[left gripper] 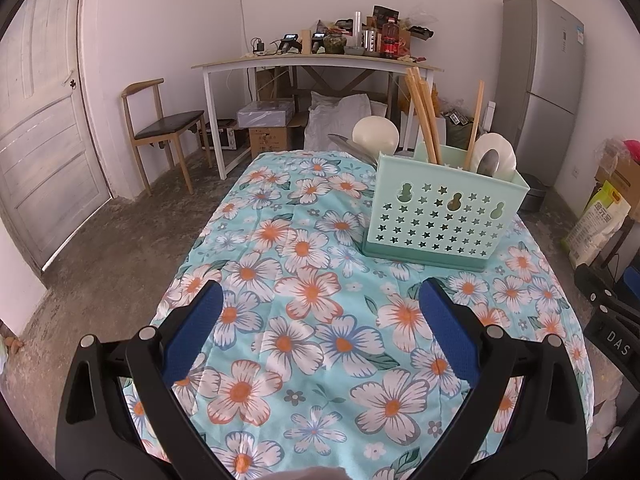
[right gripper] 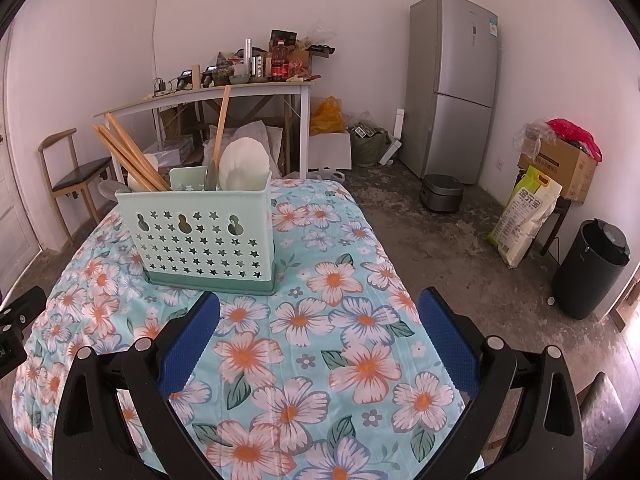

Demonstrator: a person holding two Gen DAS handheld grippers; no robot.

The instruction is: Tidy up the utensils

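A table draped in a floral cloth [left gripper: 304, 264] carried a mint-green utensil caddy [left gripper: 436, 216] standing upright on its far part, the near part bare.

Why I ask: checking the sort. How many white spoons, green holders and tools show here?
white spoons: 2
green holder: 1
tools, left tool and right tool: 2
Total: 5
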